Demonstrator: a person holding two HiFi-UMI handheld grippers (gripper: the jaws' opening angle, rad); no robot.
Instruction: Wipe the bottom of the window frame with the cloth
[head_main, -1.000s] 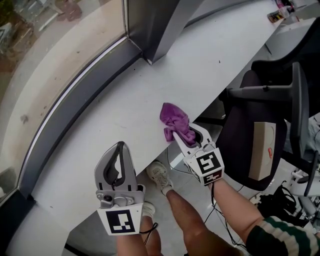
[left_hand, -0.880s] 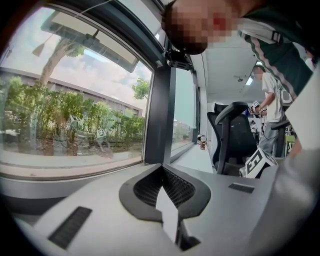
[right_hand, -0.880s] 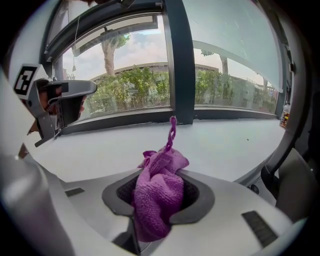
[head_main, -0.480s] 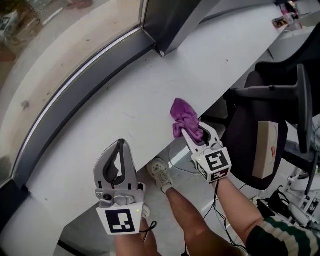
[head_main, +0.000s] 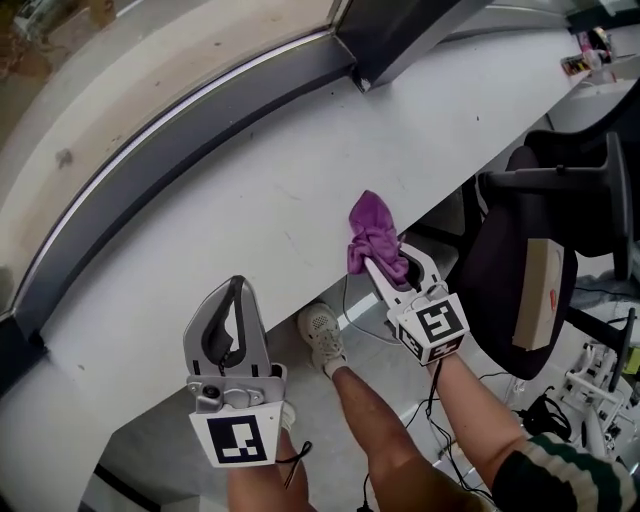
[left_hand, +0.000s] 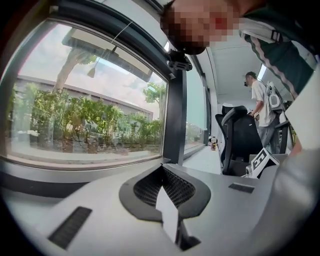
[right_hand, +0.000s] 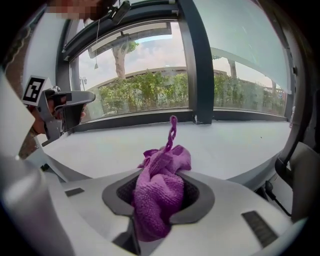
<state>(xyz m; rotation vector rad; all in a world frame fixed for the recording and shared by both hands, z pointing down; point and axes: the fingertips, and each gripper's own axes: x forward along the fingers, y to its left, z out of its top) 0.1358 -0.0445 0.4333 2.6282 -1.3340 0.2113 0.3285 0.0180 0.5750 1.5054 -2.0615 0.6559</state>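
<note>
The cloth (head_main: 372, 238) is a purple, nubby microfibre piece crumpled into a tight wad, and the right gripper (head_main: 388, 268) has its jaws clamped on its lower end. In the head view its long axis runs from the jaws up and a little left, towards the window frame (head_main: 180, 150), with the free end bunched over the front edge of the white surface (head_main: 230, 220). Whether it touches the surface I cannot tell. It is well apart from the dark grey bottom rail of the frame, which curves along the far side of the surface. In the right gripper view the cloth (right_hand: 159, 187) bulges out between the jaws, and one thin twisted tail (right_hand: 171, 132) stands straight up from the wad. The left gripper (head_main: 236, 296) is held over the near edge of the surface, to the left, with its jaws together on nothing. A dark office chair (head_main: 520, 210) stands to the right.
</note>
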